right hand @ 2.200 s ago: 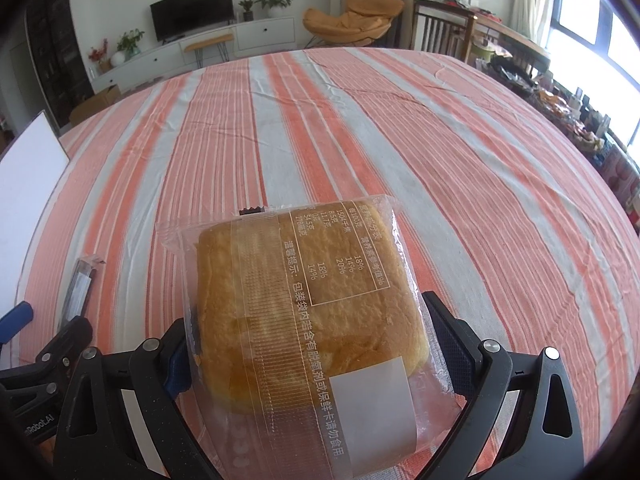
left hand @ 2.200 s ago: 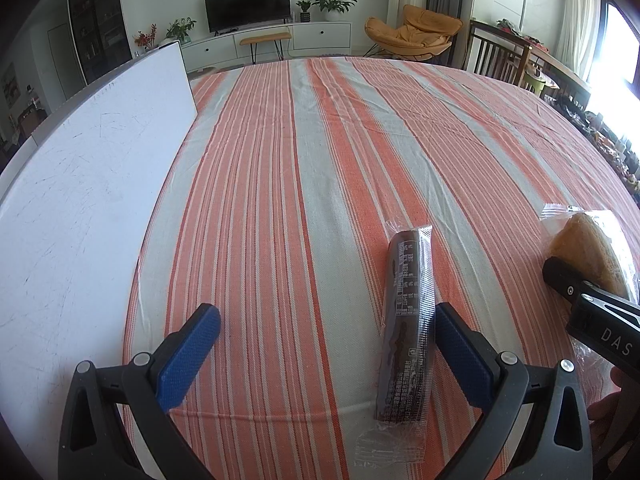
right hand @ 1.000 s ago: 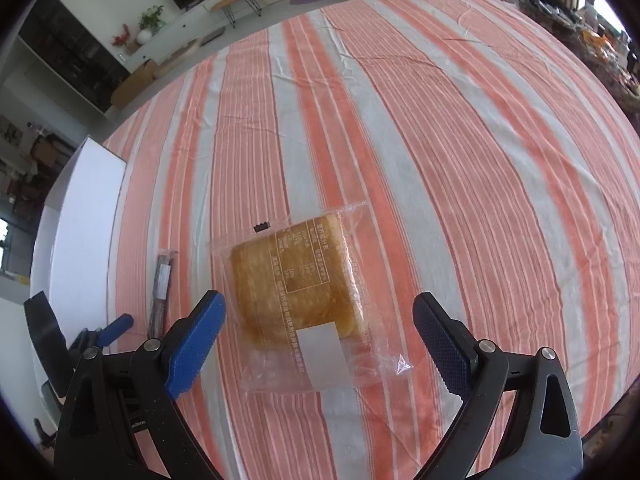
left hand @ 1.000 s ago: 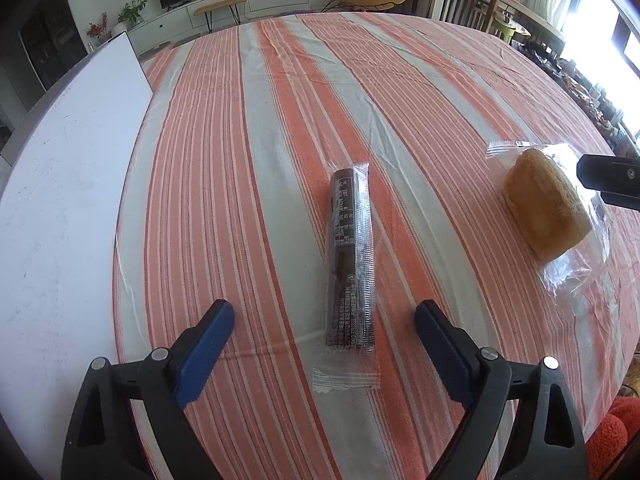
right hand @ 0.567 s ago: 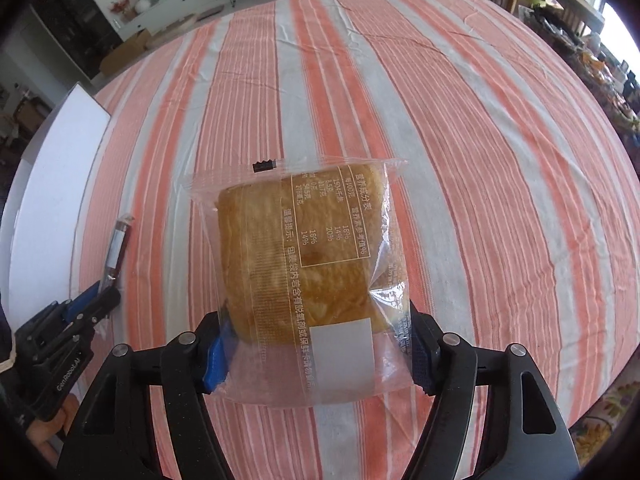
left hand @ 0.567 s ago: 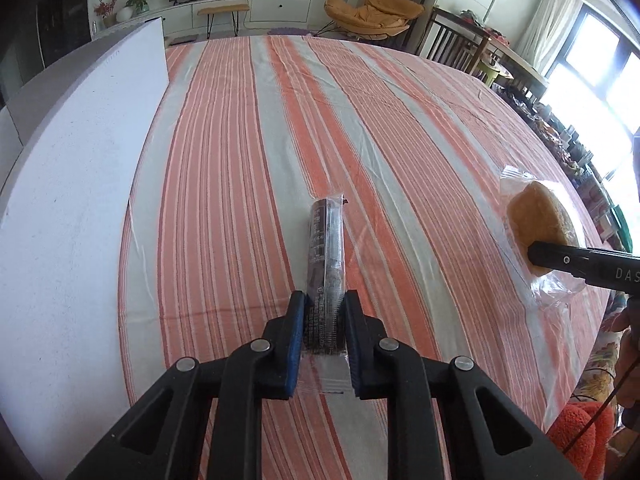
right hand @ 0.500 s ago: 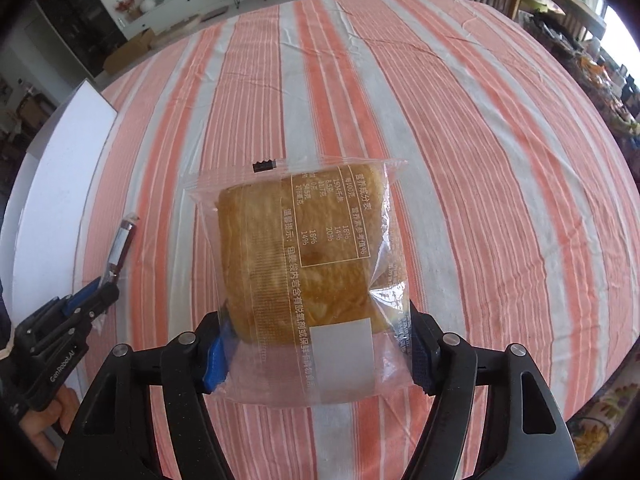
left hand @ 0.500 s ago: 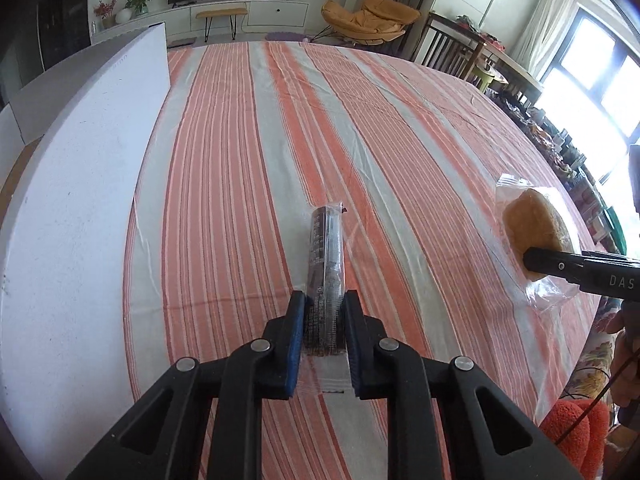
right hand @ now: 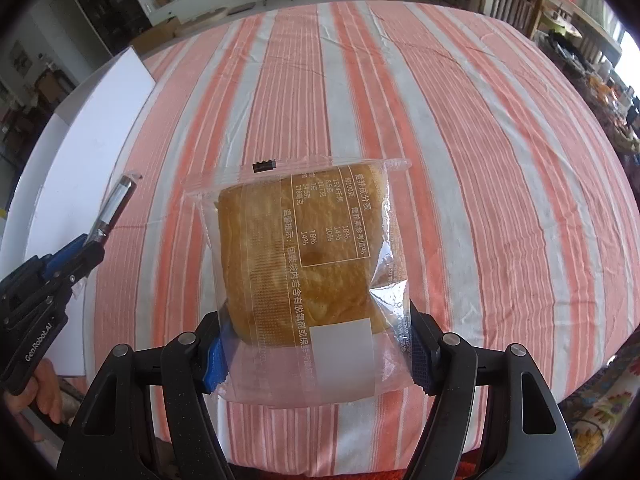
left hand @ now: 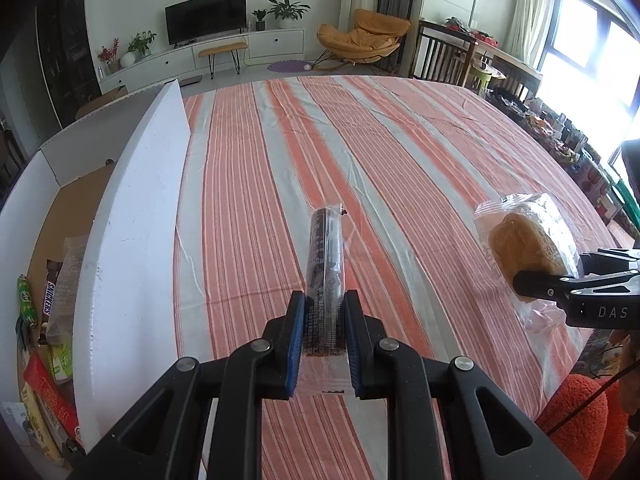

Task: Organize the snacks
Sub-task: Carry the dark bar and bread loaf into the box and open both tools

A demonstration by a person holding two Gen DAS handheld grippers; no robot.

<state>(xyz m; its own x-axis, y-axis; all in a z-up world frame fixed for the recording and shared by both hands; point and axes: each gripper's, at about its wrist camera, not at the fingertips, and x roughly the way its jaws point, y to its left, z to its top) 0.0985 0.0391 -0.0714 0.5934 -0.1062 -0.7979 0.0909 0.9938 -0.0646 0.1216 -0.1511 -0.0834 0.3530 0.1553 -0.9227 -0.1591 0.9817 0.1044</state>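
My left gripper (left hand: 322, 328) is shut on a dark chocolate bar in a clear wrapper (left hand: 325, 256) and holds it above the striped tablecloth (left hand: 360, 152). My right gripper (right hand: 316, 354) is shut on a bagged golden bread bun (right hand: 304, 256), lifted above the cloth. The bun (left hand: 524, 240) and right gripper (left hand: 560, 284) show at the right of the left wrist view. The bar (right hand: 116, 200) and left gripper (right hand: 86, 250) show at the left of the right wrist view.
A white-walled cardboard box (left hand: 132, 240) stands along the table's left side, holding several snacks, among them a Snickers bar (left hand: 50, 300) and a red packet (left hand: 48, 396). Its wall also shows in the right wrist view (right hand: 80, 148). Chairs (left hand: 440, 60) stand beyond the far edge.
Both grippers closed on their snacks about a second ago and have since lifted them off the cloth. The left gripper has risen enough that the inside of the box comes into view.
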